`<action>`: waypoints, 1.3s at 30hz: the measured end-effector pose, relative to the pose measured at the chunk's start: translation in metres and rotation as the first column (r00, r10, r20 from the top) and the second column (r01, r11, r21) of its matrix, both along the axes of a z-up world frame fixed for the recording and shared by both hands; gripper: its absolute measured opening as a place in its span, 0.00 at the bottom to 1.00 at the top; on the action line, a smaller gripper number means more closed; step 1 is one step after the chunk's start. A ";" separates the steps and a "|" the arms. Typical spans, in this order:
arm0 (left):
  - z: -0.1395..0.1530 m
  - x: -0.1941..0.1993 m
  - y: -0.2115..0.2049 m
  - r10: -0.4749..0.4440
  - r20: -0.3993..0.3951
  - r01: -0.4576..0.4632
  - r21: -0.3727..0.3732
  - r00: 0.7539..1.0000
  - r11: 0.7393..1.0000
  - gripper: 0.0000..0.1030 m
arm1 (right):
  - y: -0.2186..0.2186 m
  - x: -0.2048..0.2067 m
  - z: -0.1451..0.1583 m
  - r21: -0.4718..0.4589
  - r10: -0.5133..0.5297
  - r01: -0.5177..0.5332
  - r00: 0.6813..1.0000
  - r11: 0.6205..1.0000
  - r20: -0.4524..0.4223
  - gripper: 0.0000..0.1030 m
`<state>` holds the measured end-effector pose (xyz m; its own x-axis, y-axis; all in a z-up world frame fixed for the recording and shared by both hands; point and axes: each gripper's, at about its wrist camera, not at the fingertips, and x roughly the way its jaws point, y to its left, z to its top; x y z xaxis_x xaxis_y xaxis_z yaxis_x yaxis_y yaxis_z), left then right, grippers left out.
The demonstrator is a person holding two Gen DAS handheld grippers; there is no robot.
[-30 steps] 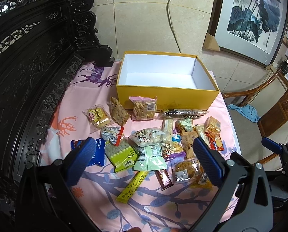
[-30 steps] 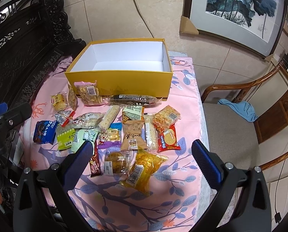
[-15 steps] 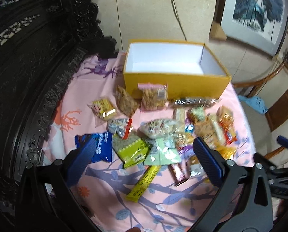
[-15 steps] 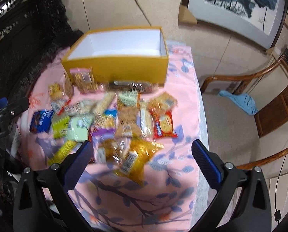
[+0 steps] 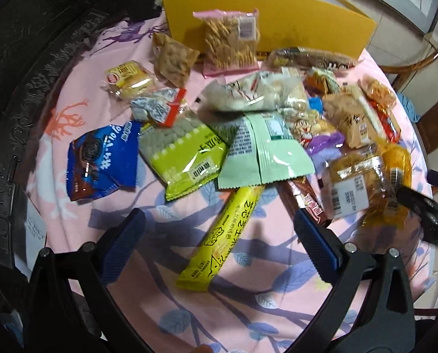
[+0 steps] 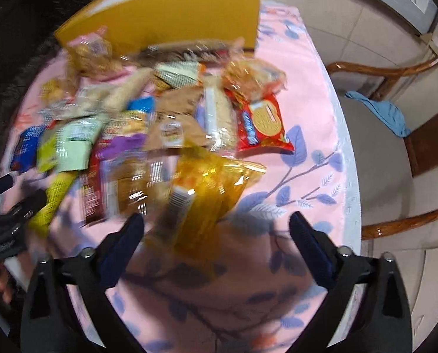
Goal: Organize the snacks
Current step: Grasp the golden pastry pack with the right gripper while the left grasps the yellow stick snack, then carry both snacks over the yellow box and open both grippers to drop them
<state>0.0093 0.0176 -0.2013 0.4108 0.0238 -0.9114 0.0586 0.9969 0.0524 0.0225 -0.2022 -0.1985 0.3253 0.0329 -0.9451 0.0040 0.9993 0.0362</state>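
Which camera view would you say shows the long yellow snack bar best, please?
The left wrist view: the long yellow snack bar lies sharp and nearly whole between the open left gripper fingers, its top tucked under a pale green packet. The right wrist view shows it blurred at the left edge.

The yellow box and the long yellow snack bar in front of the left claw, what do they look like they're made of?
The yellow box looks like stiff cardboard with a matte yellow outside and white inside: flat walls, crisp folded corners, no glare. The long yellow snack bar seems wrapped in thin printed plastic film with a slight sheen, crimped flat at the near end. What is inside cannot be seen.
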 end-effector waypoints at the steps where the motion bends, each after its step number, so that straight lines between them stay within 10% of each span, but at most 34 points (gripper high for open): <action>1: 0.000 0.000 0.000 -0.004 -0.004 0.004 -0.002 1.000 1.000 0.98 | -0.001 0.002 -0.005 0.013 -0.016 0.016 1.000 1.000 0.004 0.86; 7: -0.006 -0.002 -0.005 -0.032 -0.025 0.031 -0.019 0.999 0.999 0.98 | 0.023 0.011 -0.033 -0.045 0.025 -0.024 0.999 0.999 0.020 0.73; 11: -0.018 0.002 -0.004 -0.019 -0.065 0.018 -0.026 0.998 1.000 0.98 | 0.025 0.007 -0.028 -0.008 0.058 -0.058 0.997 0.998 0.046 0.41; 30: -0.045 0.007 0.017 -0.058 -0.118 0.054 -0.038 0.991 0.998 0.89 | 0.015 0.005 -0.034 -0.001 0.107 -0.107 0.993 0.994 0.041 0.41; 33: -0.041 0.007 0.015 -0.062 -0.103 0.058 -0.045 0.993 0.997 0.76 | 0.014 0.003 -0.034 0.001 0.116 -0.117 0.992 0.993 0.050 0.41; 36: -0.034 0.004 0.012 -0.074 -0.075 0.069 -0.059 0.994 0.996 0.30 | 0.014 0.000 -0.034 -0.003 0.117 -0.117 0.992 0.993 0.049 0.39; 39: -0.033 0.005 0.008 -0.087 -0.072 0.084 -0.044 0.994 0.995 0.29 | 0.016 -0.006 -0.033 -0.012 0.126 -0.126 0.991 0.992 0.051 0.39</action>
